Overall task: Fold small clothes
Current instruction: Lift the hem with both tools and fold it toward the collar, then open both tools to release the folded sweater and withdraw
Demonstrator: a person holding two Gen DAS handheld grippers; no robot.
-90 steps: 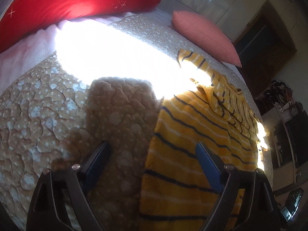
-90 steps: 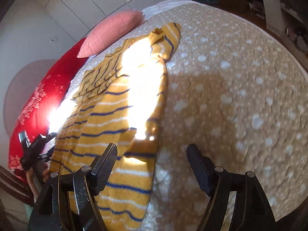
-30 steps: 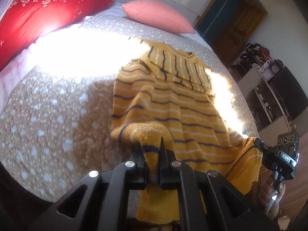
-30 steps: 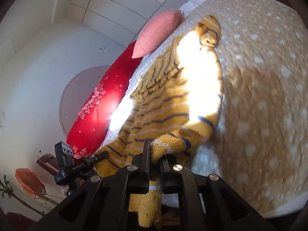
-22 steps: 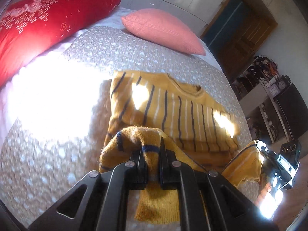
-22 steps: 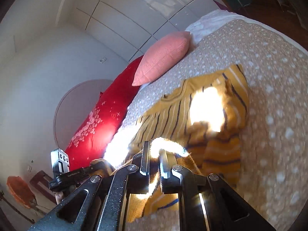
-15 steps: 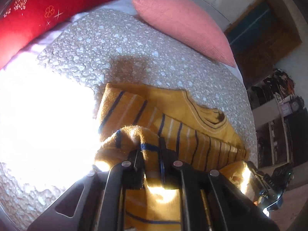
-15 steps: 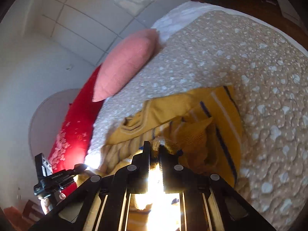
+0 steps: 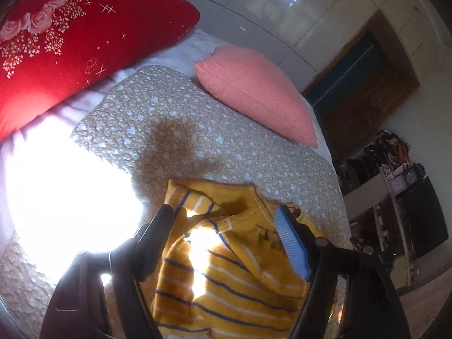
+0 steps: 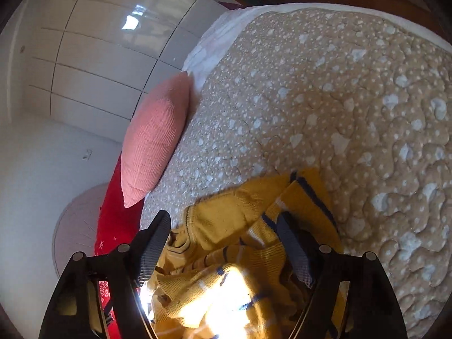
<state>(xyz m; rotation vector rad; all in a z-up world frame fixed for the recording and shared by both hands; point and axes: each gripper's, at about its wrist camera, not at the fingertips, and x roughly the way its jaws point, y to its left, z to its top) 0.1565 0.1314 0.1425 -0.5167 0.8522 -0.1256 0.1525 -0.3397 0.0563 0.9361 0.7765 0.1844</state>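
A small yellow sweater (image 9: 226,268) with navy and white stripes lies folded over on the beige quilted bed. My left gripper (image 9: 226,217) is open, its fingers spread on either side of the sweater's folded top edge, holding nothing. The same sweater (image 10: 240,254) shows bunched in the right wrist view. My right gripper (image 10: 226,226) is open above it, jaws apart and empty, with the collar area between them.
A pink cushion (image 9: 254,90) and a red floral pillow (image 9: 70,42) lie at the head of the bed. The quilt (image 10: 339,113) stretches to the right. A bright sun patch (image 9: 62,197) lies left of the sweater. Shelves and a dark door stand at right.
Both grippers carried the sweater's lower hem up toward the collar while shut on it, then opened and let it go. The sweater now lies folded in half.
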